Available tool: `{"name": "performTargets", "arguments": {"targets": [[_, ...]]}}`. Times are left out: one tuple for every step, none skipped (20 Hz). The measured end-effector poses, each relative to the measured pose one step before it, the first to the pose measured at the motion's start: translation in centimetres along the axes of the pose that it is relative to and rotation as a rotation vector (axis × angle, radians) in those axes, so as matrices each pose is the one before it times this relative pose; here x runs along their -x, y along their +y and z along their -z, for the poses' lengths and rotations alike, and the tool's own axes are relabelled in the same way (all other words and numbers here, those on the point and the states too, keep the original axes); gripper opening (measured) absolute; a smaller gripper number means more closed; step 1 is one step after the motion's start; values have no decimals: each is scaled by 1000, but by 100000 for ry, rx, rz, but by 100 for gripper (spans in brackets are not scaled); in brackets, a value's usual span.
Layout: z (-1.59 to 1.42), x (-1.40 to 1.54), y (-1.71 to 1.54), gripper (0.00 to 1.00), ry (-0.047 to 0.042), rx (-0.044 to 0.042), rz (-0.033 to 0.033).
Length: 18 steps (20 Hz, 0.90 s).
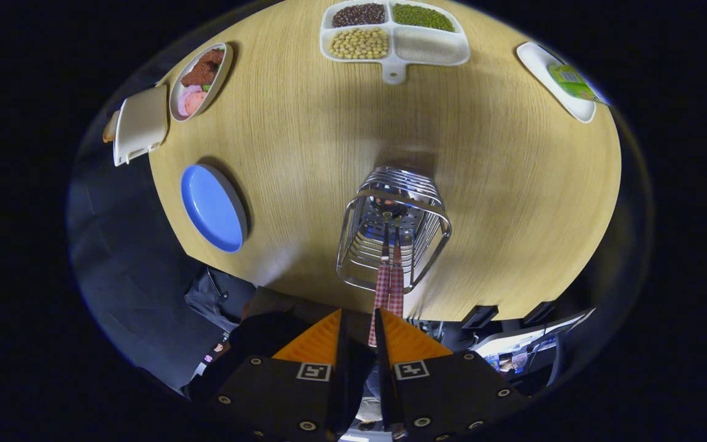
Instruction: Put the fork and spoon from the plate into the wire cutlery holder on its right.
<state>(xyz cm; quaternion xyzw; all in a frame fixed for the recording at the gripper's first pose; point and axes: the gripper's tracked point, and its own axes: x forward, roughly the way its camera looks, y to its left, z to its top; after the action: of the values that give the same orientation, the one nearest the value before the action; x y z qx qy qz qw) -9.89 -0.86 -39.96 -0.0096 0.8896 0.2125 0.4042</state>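
Because both pieces of cutlery [388,288] stand with their checked handles rising out of the wire holder [394,228] and their working ends down in its base, the job of moving them off the plate looks done, or nearly so. Which handle is the fork's and which the spoon's cannot be told from here. The two handles lean together toward the near rim, which is likely why they sit so close to the gripper [358,328]: its fingers stand a narrow gap apart, with the handle tips showing just at that gap. Whether the fingers press on a handle or have let go cannot be told.

The holder stands upright on the wooden table [513,184], with the blue plate [213,207] well apart on its left, bare of cutlery. Beyond them lie a divided tray of beans [394,34], a small dish of food [200,80] and a white dish [559,80] with a green packet.
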Motion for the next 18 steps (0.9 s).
{"name": "performTargets", "arguments": {"targets": [[-295, 677, 409, 25, -3703, -109, -1181], [-338, 573, 457, 30, -4753, 492, -1505], [-392, 656, 283, 32, -5646, -86, -719], [-527, 600, 158, 40, -6155, -118, 627], [-749, 696, 318, 45, -6452, -131, -381], [-324, 694, 328, 54, -5983, -530, -349], [-260, 673, 264, 63, -6415, -509, -871], [-375, 697, 134, 74, -6298, -83, -93], [-581, 1087, 117, 78, -6400, 429, 1082], [279, 468, -149, 84, -6761, 717, 601], [-913, 1423, 469, 86, -8278, 914, -691], [-813, 1010, 355, 91, -8411, 1571, -919], [-621, 918, -31, 95, -7873, 736, 772], [-717, 983, -81, 98, -8360, 371, 707], [-840, 1030, -7, 98, -8593, 517, 1054], [-1018, 889, 118, 98, -8271, 972, 1164], [-929, 958, 161, 98, -8313, 1485, 835], [-1157, 953, 371, 98, -8556, 1519, 383]]}}
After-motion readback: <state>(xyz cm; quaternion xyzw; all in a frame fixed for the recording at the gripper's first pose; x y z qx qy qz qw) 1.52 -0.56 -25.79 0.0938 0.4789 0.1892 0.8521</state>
